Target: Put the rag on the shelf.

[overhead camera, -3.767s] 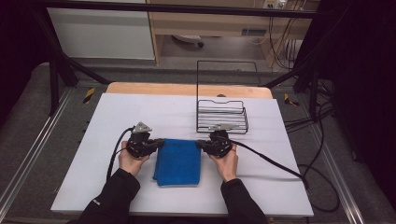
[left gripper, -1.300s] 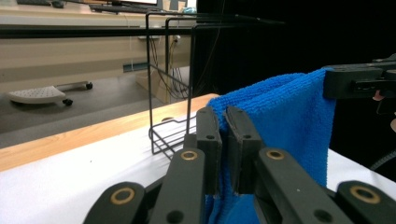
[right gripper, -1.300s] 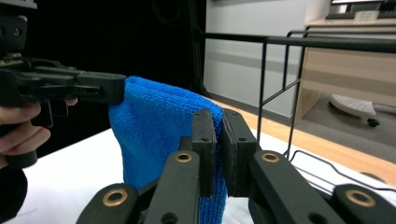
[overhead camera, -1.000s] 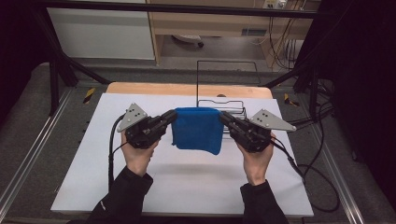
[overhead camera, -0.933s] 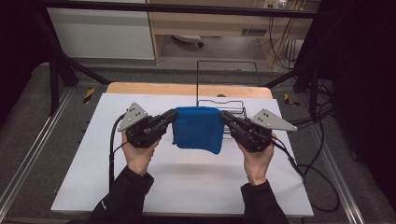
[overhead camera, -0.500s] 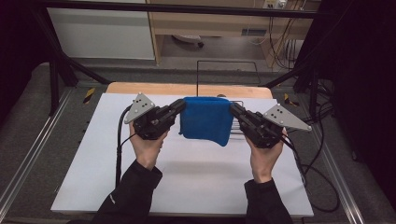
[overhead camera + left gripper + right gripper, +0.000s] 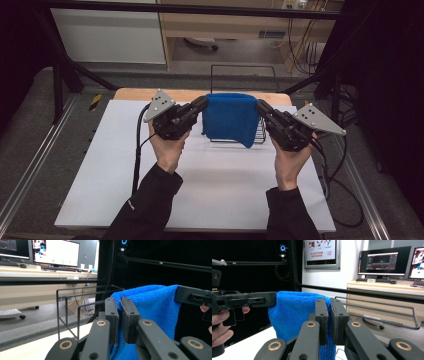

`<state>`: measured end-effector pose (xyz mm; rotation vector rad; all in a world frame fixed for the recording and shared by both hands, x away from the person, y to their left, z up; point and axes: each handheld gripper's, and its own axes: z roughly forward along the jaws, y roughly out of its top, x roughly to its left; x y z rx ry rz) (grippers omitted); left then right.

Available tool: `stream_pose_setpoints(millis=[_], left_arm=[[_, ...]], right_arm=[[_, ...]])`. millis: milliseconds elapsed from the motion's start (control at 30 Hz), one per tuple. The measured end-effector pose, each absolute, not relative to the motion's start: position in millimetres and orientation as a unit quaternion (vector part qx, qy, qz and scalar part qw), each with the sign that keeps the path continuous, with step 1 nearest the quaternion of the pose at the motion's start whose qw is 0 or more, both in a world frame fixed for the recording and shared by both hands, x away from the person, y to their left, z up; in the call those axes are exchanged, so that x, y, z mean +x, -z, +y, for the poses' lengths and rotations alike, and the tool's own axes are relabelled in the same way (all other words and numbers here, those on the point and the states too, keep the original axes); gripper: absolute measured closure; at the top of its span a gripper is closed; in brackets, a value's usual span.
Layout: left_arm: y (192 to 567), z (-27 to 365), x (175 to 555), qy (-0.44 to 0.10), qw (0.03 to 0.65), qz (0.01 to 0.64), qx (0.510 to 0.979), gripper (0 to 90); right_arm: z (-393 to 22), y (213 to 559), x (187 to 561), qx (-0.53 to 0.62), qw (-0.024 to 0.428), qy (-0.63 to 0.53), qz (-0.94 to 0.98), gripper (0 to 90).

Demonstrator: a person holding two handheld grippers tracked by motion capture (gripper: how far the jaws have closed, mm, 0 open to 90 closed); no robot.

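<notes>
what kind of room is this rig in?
Likely a lab or office data-collection bay: desk monitors and a keyboard behind, a black frame around the white table, a camera on the frame.

Blue cloth [image 7: 230, 117] of fluffy, looped terry, matt, black wire rack [image 7: 243, 85] of thin painted metal, bench [image 7: 215, 195] top smooth matt white with a wooden edge, grippers' jaws matt black plastic.
</notes>
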<state>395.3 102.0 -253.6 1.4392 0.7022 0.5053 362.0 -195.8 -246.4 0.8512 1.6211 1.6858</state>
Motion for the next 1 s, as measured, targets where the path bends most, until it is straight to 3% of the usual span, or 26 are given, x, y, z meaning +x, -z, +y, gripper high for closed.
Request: stream_pose_setpoints(millis=[1000], left_arm=[[201.4,72.2,425.0,-0.243,0.683,0.295,0.622,83.9]], right_arm=[[-215.2,193.7,382.0,0.326,0.372,-0.638,0.591,85.8]])
